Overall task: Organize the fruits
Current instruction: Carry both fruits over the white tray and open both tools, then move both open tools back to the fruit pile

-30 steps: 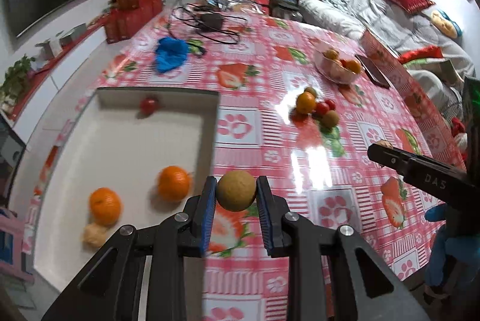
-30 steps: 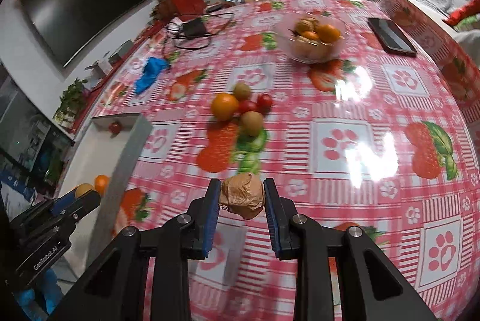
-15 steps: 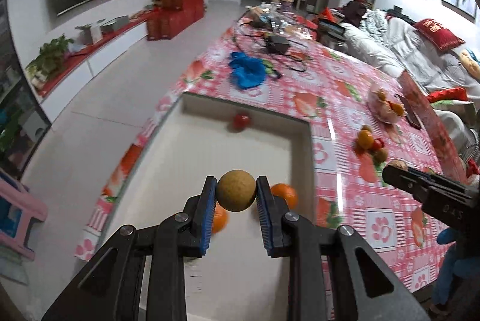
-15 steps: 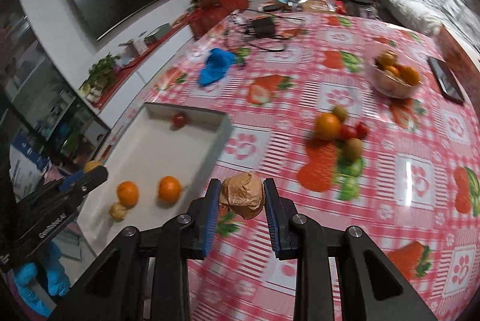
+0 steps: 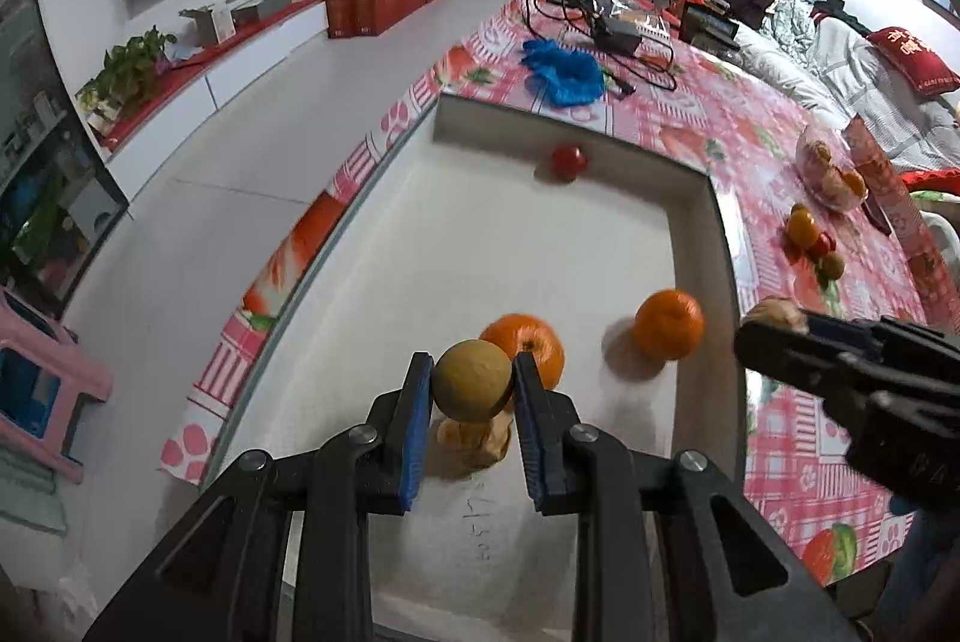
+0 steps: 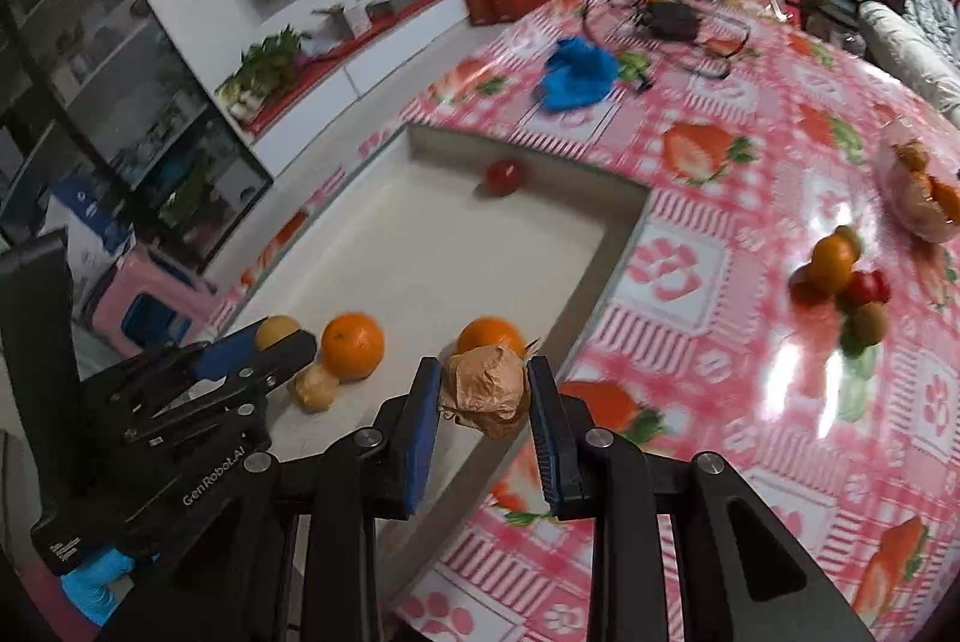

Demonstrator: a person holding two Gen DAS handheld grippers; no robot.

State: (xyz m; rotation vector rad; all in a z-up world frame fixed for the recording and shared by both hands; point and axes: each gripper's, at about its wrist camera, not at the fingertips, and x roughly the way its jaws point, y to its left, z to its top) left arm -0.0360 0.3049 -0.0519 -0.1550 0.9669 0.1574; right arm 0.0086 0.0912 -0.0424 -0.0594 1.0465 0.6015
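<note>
Left tool [image 5: 473, 390]: closed on a round tan-green fruit [image 5: 473, 387], pinched between its two blue pads; it hangs over the near end of the white tray [image 5: 480, 246].
Right tool [image 6: 483, 393]: closed on a papery brown husked fruit [image 6: 485, 390], gripped at its sides; it sits above the tray's right wall, with the worktop [image 6: 750, 402] to its right.
Tray contents: a small red fruit [image 5: 567, 161] at the far end, two oranges [image 5: 669, 324] near the middle, one of them [image 5: 528, 345] just behind the left tool's fruit, and a pale husked fruit [image 5: 474, 441] lying on the tray floor directly beneath the left tool.
Key relation: the bare tray floor lies below and to the left of the left tool, away from the oranges; the husked fruit already there is right under the held fruit, so a straight drop would likely land on it.
Nearer tool: the left one is fully over the tray; the right one is only at its edge and would need to go leftward before letting go.
Left to sort: a small cluster of fruit [image 6: 840, 276] out on the worktop, well apart from the tray, and a clear bowl of fruit [image 6: 921, 198] beyond it.
Risk: round fruit looks apt to roll on the smooth tray floor if released from height.
</note>
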